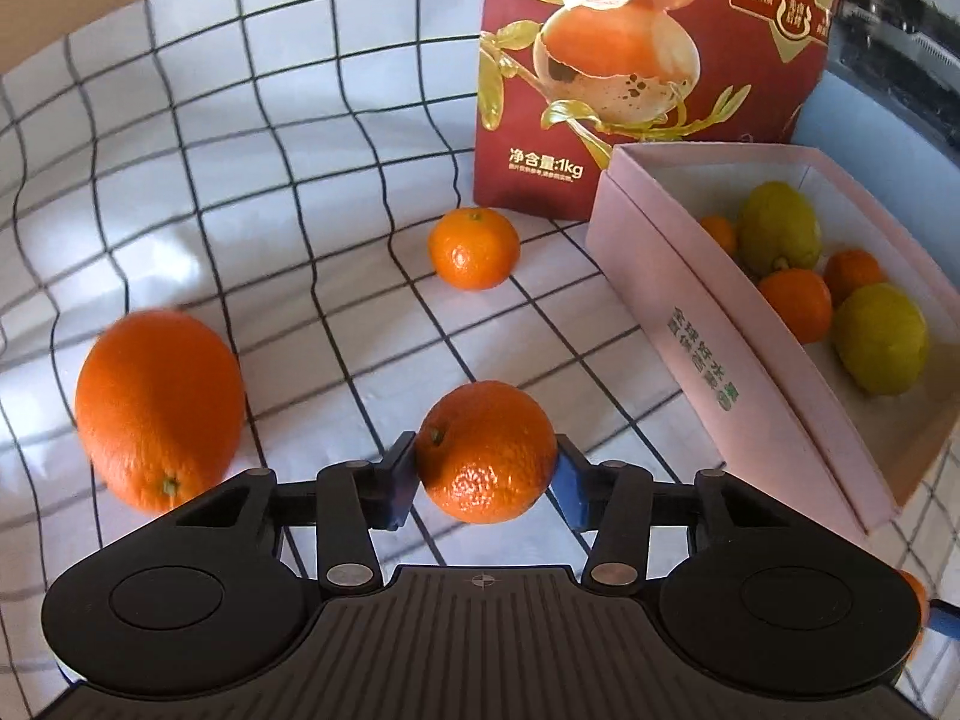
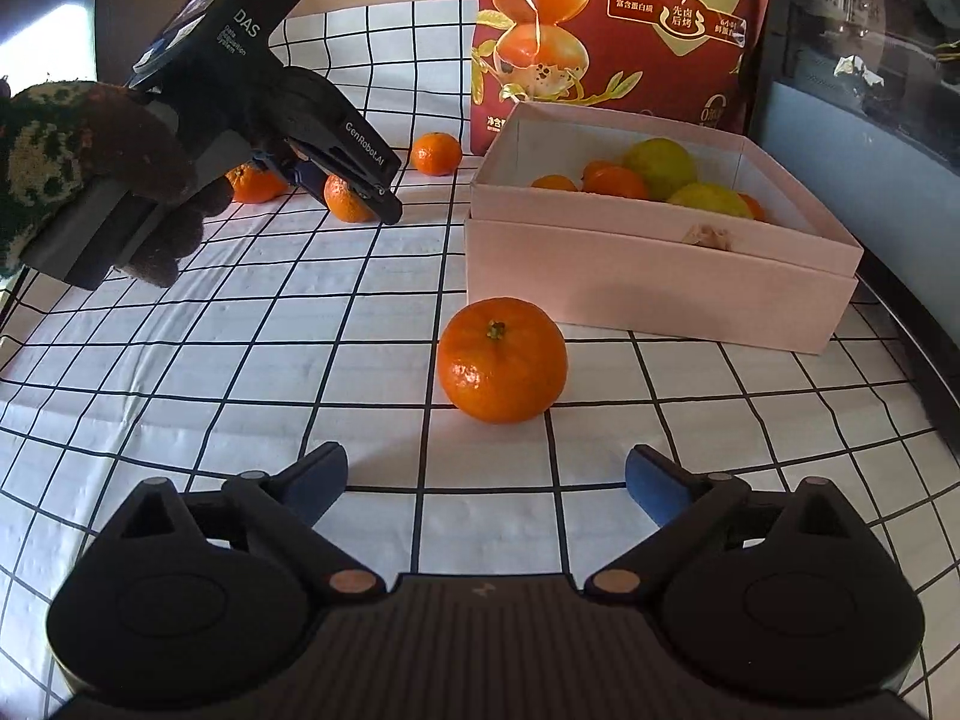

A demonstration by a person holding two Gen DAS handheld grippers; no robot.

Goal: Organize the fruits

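A mandarin sits between the blue pads of my left gripper, which is shut on it just above the checked cloth. From the right wrist view, that left gripper is held by a gloved hand, with the mandarin in its tips. My right gripper stands open, empty, with another mandarin on the cloth just ahead of it. The pink box holds two yellow-green citrus and several mandarins.
A large orange lies left of the left gripper. A small mandarin rests near the tall red bag behind the box. The checked cloth covers the table; dark furniture stands at the right.
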